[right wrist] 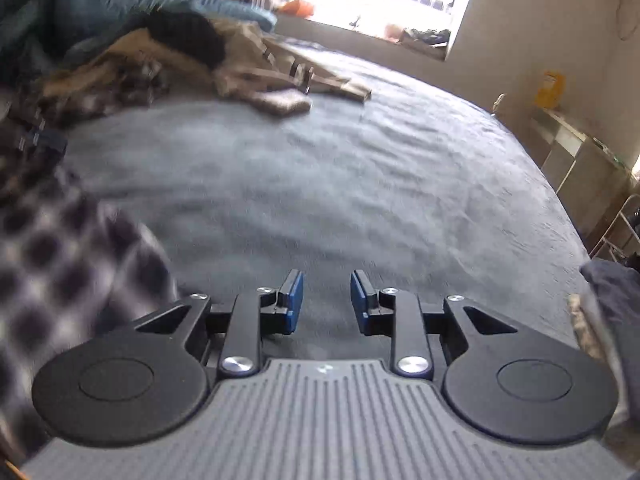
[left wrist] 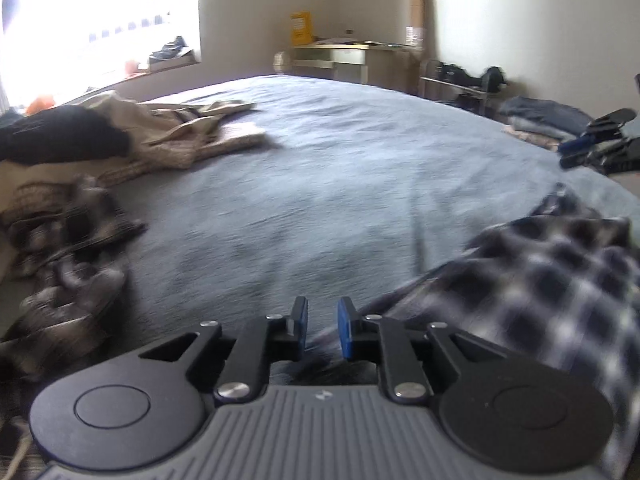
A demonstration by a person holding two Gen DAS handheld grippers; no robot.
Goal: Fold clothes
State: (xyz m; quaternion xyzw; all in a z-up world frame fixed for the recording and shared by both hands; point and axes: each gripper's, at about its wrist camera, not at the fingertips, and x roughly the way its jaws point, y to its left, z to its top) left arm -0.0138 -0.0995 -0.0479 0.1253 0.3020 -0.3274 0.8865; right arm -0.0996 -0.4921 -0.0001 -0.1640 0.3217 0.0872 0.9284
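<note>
Lying just R of slightly-parted, empty left hand-held gripper (left wrist: 322, 322): plaid shirt (left wrist: 540, 280) on bed (left wrist: 320, 168).

Plaid shirt (left wrist: 552, 280) — blurred, edge-cropped

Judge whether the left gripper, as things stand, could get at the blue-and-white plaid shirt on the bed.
Probably yes. The plaid shirt lies just right of the left gripper, whose jaws stand slightly apart with nothing visibly gripped. Only bare grey bedspread shows ahead of them.
</note>
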